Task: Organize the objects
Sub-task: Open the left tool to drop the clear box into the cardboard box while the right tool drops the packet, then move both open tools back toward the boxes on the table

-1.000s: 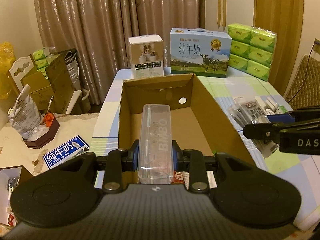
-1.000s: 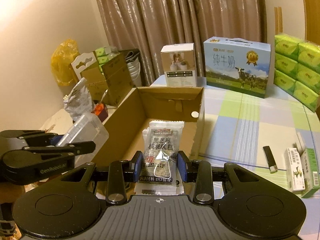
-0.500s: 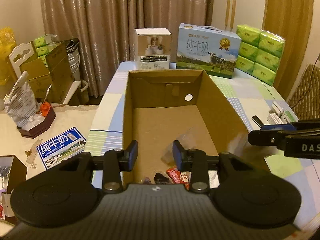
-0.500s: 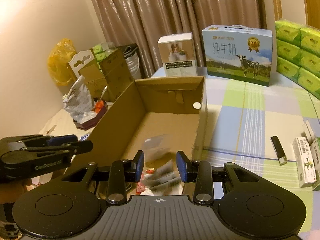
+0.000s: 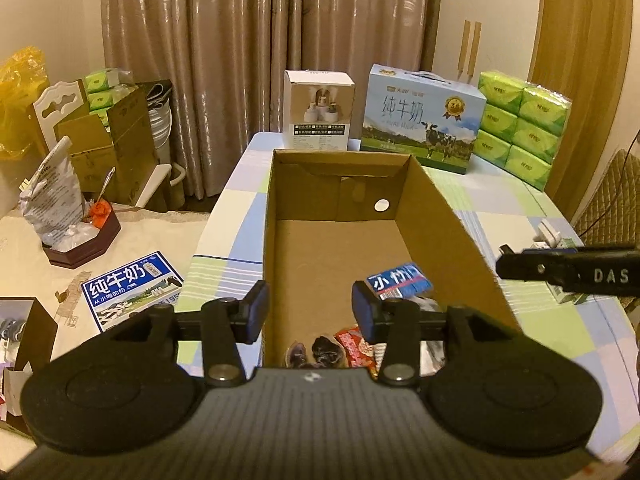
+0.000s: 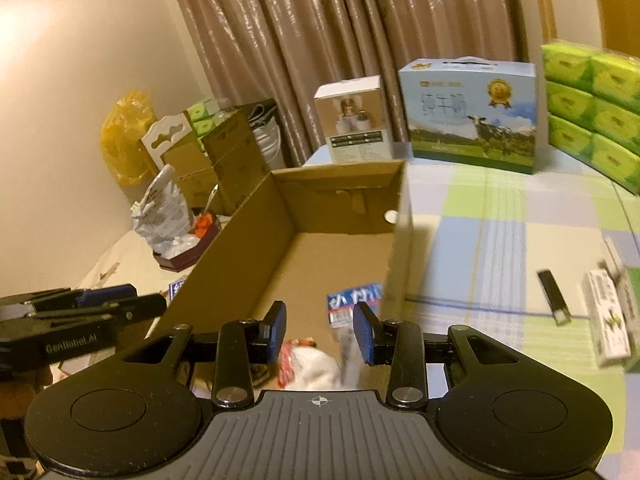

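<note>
An open cardboard box (image 5: 440,216) stands lengthwise on the checked tablecloth. At its near end lie a blue packet (image 5: 400,283), a red snack wrapper (image 5: 354,346) and some dark pieces (image 5: 316,354). My left gripper (image 5: 310,312) hovers over the box's near left wall, its jaws opening with nothing between them. My right gripper (image 6: 320,332) hangs above the same near end, open and empty. Below it lie the blue packet (image 6: 354,304) and a white packet (image 6: 316,366). Each gripper shows at the edge of the other's view.
At the table's far end stand a white carton (image 5: 318,114), a blue milk case (image 5: 420,118) and green tissue packs (image 5: 520,124). Right of the box lie a black stick (image 6: 554,296) and small white-green boxes (image 6: 608,320). Cartons and bags crowd the floor on the left.
The left gripper let go of the clear plastic case and the right let go of the snack packet. Both now stand empty over the box, and the left jaws have widened.
</note>
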